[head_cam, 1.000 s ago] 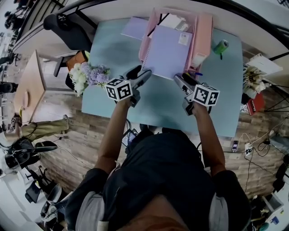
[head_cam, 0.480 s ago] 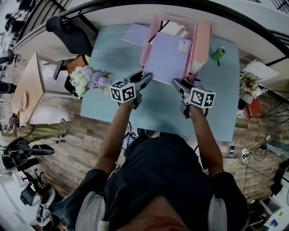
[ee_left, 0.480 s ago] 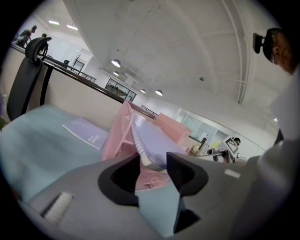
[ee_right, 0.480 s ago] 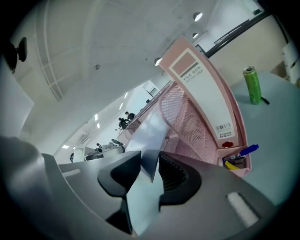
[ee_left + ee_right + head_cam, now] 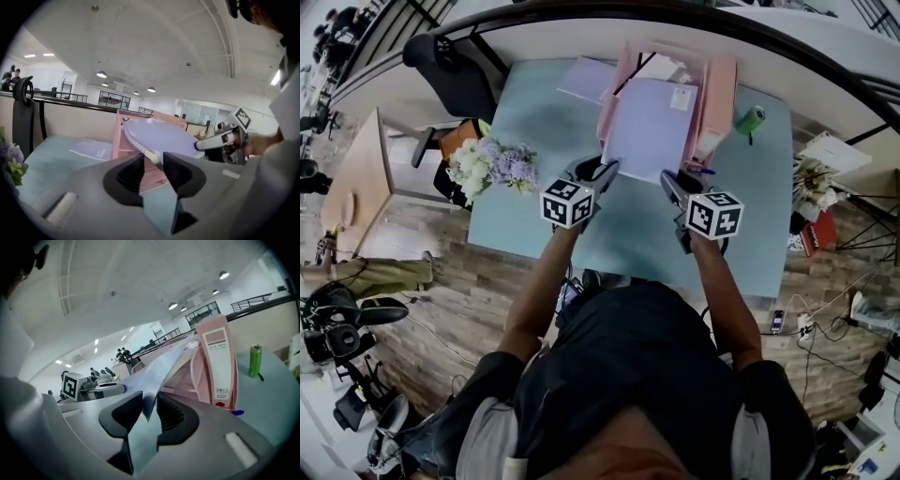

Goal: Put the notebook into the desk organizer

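Lilac notebook [image 5: 652, 127], apparently spiral-bound, tilted over pink organizer [image 5: 720, 84].

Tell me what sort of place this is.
Probably an open-plan office or lab: a light blue desk carrying a pink mesh desk organizer, a black office chair beside it, and round ceiling lights over a wide hall.

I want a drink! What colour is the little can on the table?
Green. The slim metal can shows best in the right gripper view.
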A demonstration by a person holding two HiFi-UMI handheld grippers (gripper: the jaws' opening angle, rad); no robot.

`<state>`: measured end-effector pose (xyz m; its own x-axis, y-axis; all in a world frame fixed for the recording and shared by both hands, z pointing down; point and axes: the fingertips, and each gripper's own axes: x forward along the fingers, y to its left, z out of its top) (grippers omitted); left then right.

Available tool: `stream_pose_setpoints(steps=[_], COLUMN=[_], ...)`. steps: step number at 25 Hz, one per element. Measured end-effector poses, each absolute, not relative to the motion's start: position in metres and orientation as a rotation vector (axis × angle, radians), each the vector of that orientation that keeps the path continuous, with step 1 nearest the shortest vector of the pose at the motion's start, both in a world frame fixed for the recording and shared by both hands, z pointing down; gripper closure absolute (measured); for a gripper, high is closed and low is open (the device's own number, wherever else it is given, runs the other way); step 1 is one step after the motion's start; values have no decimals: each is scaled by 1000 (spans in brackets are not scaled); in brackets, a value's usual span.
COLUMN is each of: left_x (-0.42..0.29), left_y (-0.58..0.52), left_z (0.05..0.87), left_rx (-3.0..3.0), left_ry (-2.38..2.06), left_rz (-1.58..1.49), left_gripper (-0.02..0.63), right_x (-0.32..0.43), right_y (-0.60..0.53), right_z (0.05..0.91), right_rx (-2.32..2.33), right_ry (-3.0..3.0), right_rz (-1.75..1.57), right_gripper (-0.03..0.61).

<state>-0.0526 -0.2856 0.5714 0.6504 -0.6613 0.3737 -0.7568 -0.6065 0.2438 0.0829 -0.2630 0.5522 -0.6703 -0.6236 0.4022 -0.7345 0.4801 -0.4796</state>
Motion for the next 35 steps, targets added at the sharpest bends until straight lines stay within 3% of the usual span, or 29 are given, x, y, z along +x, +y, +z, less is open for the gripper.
stream_pose_setpoints(steps=[35], left_x=[-74], left_y=[-176], left_z=[530], left_rx=[2694], left_ry=[-1071], left_rz=[437], left_gripper=[428], right_x=[53], right_y=[-155], right_z=[507], right_rx=[1204], right_ry=[-2555], right_rz=[655], right_gripper=[479])
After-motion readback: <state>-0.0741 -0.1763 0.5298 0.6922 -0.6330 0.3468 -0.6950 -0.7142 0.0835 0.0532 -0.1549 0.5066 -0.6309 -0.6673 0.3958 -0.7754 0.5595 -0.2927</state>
